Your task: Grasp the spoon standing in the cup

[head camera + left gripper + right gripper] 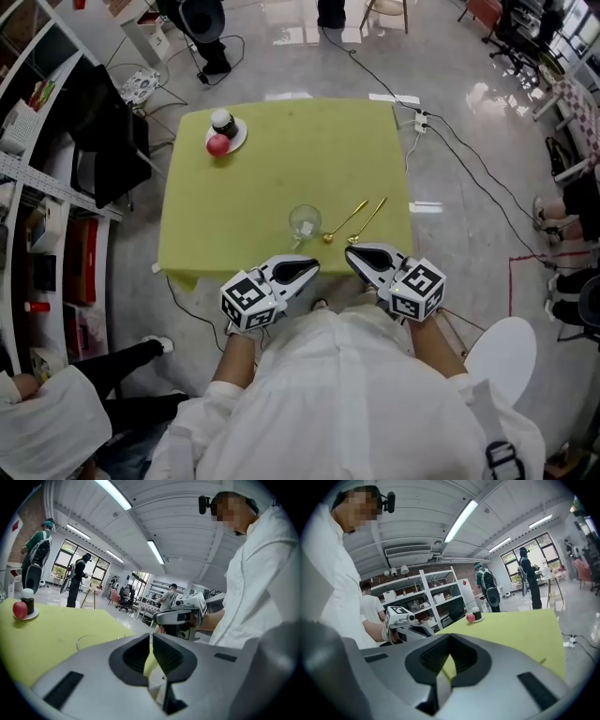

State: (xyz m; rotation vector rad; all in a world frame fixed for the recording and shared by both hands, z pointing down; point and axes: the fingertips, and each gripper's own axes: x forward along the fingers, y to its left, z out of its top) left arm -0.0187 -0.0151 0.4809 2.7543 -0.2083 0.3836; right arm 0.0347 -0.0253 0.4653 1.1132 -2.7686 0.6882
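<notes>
**Table**: square, matte yellow-green cloth cover.
**Left gripper**, **right gripper**: grey moulded plastic w/ marker cubes, at near table edge. Jaws together on both, nothing btwn.
**Small round white plate**: far-left corner.
**Clear glass cup**: front-centre, upright; no spoon seen standing in it.
**Slim gold metal spoons**, x2: nearer spoon, farther spoon. Both lie flat on table just right of cup.
**Status:** neither gripper holds a spoon.

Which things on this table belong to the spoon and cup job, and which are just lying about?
Job: cup, left spoon, right spoon, both lying beside it.
Lying about: plate, apple, jar.
</notes>
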